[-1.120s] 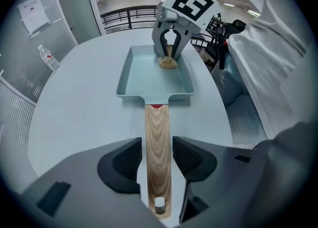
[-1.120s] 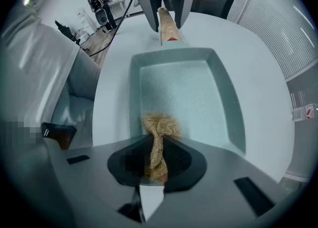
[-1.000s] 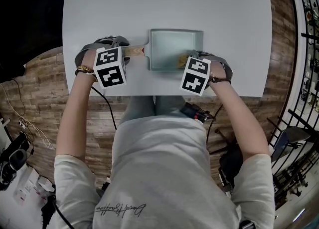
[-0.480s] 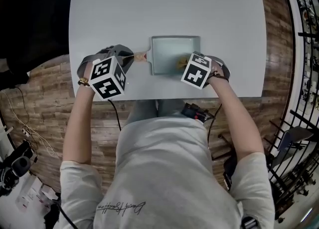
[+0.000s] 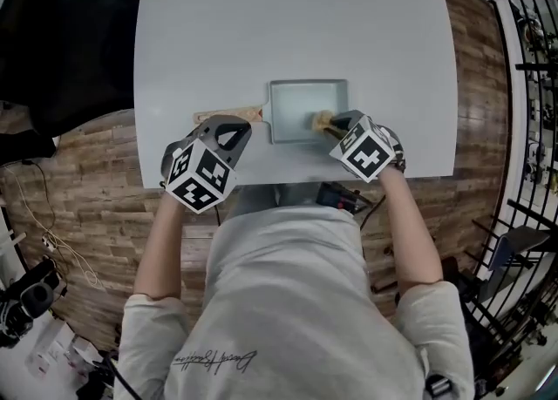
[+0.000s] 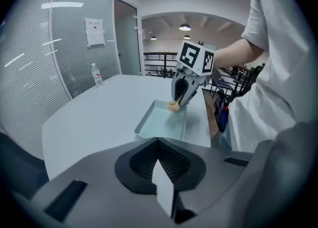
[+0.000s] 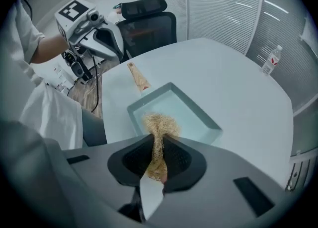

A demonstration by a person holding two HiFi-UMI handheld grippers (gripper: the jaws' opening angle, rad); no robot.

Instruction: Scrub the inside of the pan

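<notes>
Right tool (image 7: 155, 165) is clamped on the soft tan fibre scourer (image 7: 158, 125); left tool (image 6: 158, 162) just clenched shut, empty; light rectangular pale-blue pan (image 5: 301, 102) probably slides, so pin its wooden handle (image 5: 209, 116).

A line of slanted cursive script runs across the lower front of the shirt (image 5: 212, 361) in the head view. Its letters are too small and loose to read with certainty. Beyond the far side of the desk (image 6: 99, 117), a white paper notice (image 6: 94, 32) hangs on the glass wall, its print too small to read. A water bottle (image 6: 97, 75) stands at the far edge of the desk, and its label cannot be read either. The right cube (image 6: 195, 58) on the right gripper (image 6: 175, 104) and the left cube (image 5: 199, 179) on the left gripper (image 5: 228, 124) carry black-and-white square code markers, which are patterns rather than letters or numbers.
</notes>
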